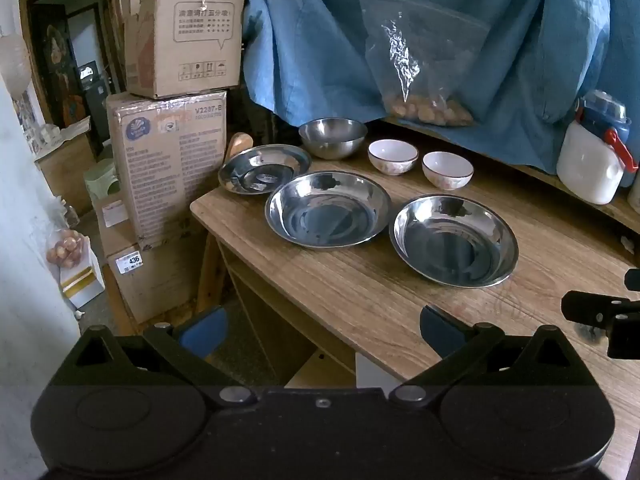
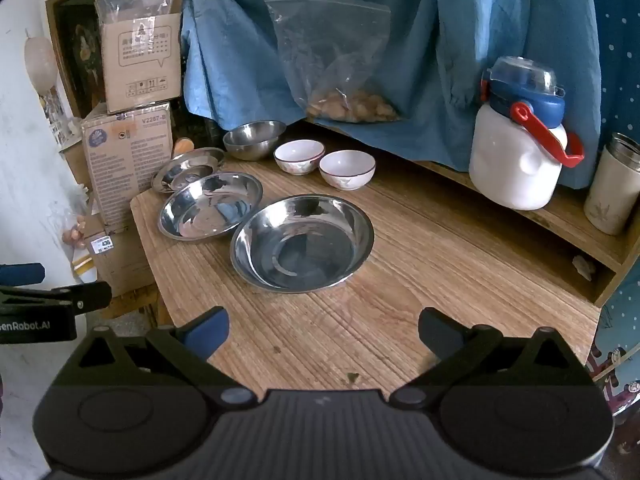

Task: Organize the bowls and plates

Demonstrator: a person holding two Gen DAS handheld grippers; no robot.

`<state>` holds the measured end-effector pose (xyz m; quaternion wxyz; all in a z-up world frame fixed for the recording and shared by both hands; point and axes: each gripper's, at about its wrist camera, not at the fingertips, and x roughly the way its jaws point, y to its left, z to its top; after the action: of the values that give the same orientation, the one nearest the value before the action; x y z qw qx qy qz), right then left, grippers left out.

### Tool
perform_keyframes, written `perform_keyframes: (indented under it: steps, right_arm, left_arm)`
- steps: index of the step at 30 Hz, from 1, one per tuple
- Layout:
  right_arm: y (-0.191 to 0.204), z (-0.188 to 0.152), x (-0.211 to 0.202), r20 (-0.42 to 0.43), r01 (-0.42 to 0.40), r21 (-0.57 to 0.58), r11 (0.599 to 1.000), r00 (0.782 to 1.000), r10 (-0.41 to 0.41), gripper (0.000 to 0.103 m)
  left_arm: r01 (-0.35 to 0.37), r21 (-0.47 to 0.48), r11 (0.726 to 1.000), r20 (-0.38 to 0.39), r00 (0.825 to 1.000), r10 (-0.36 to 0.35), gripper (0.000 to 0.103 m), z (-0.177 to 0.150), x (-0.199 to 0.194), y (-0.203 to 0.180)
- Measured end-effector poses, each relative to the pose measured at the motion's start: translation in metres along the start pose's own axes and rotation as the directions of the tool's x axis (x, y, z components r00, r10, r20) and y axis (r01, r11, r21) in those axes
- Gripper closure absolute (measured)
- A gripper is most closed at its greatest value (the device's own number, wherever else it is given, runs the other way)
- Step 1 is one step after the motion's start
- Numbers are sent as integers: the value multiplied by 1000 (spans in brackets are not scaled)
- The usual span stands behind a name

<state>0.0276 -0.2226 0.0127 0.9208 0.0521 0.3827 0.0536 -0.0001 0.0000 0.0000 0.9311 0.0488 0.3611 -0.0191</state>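
On the wooden table (image 1: 360,292) lie three steel plates: a near one (image 1: 454,240) (image 2: 302,242), a middle one (image 1: 328,208) (image 2: 210,206) and a far left one (image 1: 264,168) (image 2: 188,168). Behind them stand a steel bowl (image 1: 333,138) (image 2: 254,140) and two white ceramic bowls (image 1: 393,156) (image 1: 447,170), which also show in the right wrist view (image 2: 299,156) (image 2: 347,169). My left gripper (image 1: 322,334) is open and empty over the table's front left edge. My right gripper (image 2: 323,332) is open and empty above the table, short of the near plate.
A white jug with a blue lid (image 2: 520,140) and a metal tumbler (image 2: 612,188) stand on a raised shelf (image 2: 560,216) at the right. A blue cloth (image 1: 400,40) and a plastic bag of food (image 1: 424,76) hang behind. Cardboard boxes (image 1: 168,160) are stacked left of the table.
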Motion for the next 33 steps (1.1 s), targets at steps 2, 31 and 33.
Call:
perform_keyframes:
  steps: [2, 31, 33]
  right_arm:
    - [0, 0, 0, 0, 1, 0, 1000, 1000, -1, 0]
    - [1, -2, -2, 2, 2, 3, 1000, 1000, -2, 0]
    - [1, -1, -2, 2, 2, 2, 1000, 1000, -2, 0]
  left_arm:
    - [1, 0, 1000, -1, 1000, -1, 1, 0, 0, 0]
    - [2, -2, 1000, -3, 1000, -2, 1, 0, 0, 0]
    - [2, -3, 1000, -4, 1000, -2, 1, 0, 0, 0]
